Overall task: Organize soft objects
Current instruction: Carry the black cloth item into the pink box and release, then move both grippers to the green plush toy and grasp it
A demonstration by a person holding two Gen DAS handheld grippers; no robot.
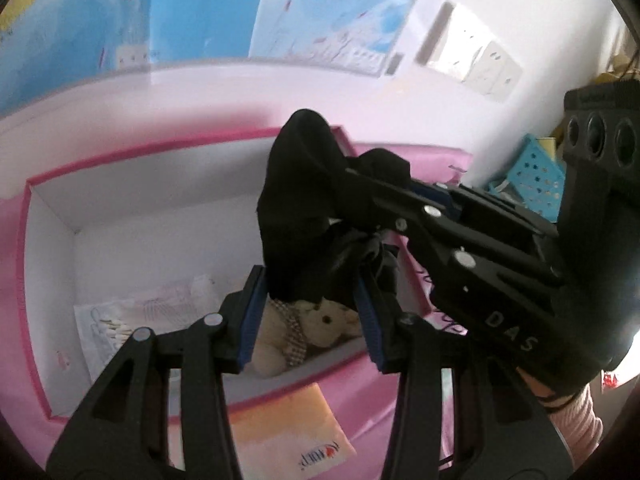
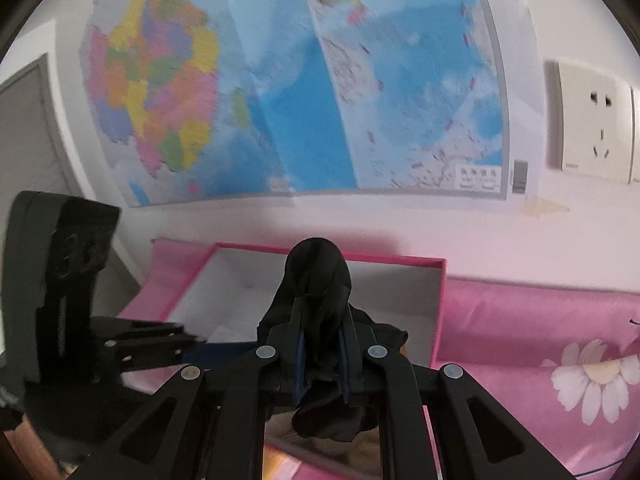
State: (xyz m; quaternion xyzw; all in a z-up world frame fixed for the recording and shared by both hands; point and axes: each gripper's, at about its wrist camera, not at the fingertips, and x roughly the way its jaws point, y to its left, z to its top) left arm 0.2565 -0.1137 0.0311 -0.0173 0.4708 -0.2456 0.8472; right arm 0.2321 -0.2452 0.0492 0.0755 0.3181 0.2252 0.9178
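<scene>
A black sock [image 1: 298, 200] hangs in the air over an open pink box [image 1: 48, 240] with white inner walls. My right gripper [image 2: 322, 354] is shut on the black sock [image 2: 316, 280], whose top sticks up past the fingers. In the left wrist view the right gripper [image 1: 360, 184] comes in from the right. My left gripper [image 1: 310, 316] is open just below the sock's lower end, its blue pads on either side. A cream teddy bear [image 1: 316, 328] and a white printed cloth [image 1: 132, 316] lie in the box.
The pink box [image 2: 438, 280] stands on a pink flowered cloth [image 2: 540, 340]. A small peach pillow [image 1: 288, 432] lies in front of the box. A blue perforated basket [image 1: 532, 176] stands at the right. A map [image 2: 300, 80] and sockets [image 2: 592, 120] are on the wall behind.
</scene>
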